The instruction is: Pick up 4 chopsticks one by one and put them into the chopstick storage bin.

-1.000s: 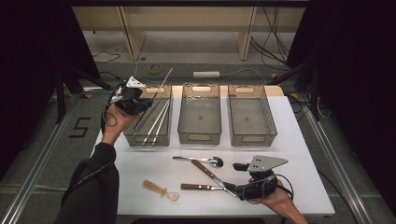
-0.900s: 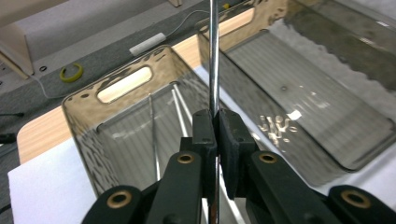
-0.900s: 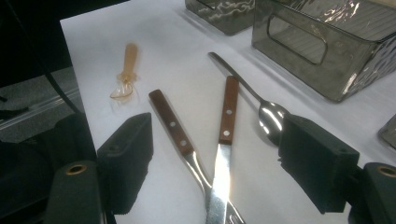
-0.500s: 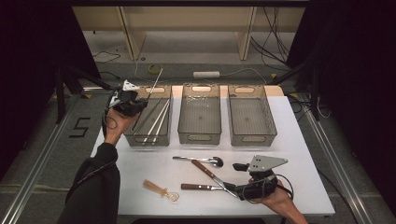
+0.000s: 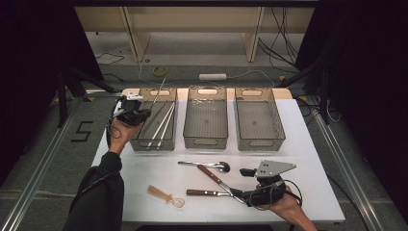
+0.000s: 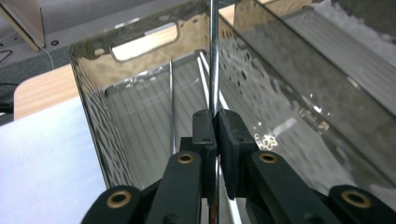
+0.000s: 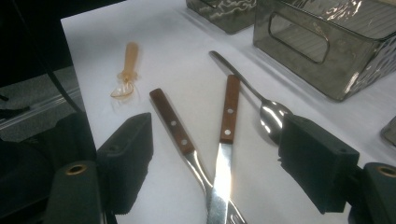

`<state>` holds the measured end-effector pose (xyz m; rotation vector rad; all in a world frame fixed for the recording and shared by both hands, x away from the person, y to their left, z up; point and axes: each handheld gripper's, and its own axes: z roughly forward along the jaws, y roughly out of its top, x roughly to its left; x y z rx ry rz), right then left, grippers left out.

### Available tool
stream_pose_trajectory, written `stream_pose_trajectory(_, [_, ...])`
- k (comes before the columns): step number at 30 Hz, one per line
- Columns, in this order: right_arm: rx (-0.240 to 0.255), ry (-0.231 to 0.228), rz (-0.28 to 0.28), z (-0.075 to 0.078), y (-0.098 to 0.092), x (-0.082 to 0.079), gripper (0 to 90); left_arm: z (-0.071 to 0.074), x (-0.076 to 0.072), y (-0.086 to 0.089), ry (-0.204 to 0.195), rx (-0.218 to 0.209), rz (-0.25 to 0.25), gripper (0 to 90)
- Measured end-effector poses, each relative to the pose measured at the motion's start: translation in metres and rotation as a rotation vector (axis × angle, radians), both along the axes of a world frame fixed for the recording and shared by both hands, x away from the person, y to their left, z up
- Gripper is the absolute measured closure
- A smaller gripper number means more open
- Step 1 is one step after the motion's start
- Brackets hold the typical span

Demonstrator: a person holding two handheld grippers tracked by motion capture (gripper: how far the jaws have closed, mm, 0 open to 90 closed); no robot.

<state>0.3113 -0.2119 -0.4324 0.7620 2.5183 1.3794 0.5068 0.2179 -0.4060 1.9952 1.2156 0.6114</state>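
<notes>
Baskets first: three clear bins stand in a row at the table's far edge. Left bin (image 5: 139,139) holds pale chopsticks (image 5: 163,126) lying lengthwise; the middle bin (image 5: 206,139) and right bin (image 5: 257,139) look bare inside. Left gripper (image 6: 215,122) is pinched tight on a thin metal rod (image 6: 214,56), slanted over the left bin, its far end above the rim. Right gripper (image 7: 215,163) gapes wide, holding nothing, its jaws either side of two wooden-handled utensils (image 7: 229,116) on the table.
</notes>
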Motion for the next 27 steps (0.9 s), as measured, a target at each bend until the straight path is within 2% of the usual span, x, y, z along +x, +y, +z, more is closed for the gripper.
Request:
stream_pose_trajectory(14, [0.000, 0.000, 0.001, 0.000, 0.000, 0.000, 27.3, -0.014, 0.001, 0.002, 0.053, -0.016, 0.008, 81.8])
stream_pose_trajectory(17, [0.000, 0.000, 0.000, 0.000, 0.000, 0.000, 27.3, -0.013, 0.000, 0.000, 0.066, -0.023, 0.016, 68.4])
stream_pose_trajectory(21, [0.000, 0.000, 0.001, 0.000, 0.000, 0.000, 27.3, -0.009, -0.004, -0.002, 0.097, -0.021, -0.004, 52.3])
stream_pose_trajectory(24, [0.000, -0.002, 0.002, 0.000, 0.000, 0.000, 27.4, -0.006, -0.010, -0.002, 0.110, -0.053, -0.016, 43.8])
stream_pose_trajectory(27, [0.000, -0.001, 0.002, 0.000, 0.000, 0.000, 27.4, -0.005, -0.020, -0.002, 0.118, -0.070, -0.059, 37.8])
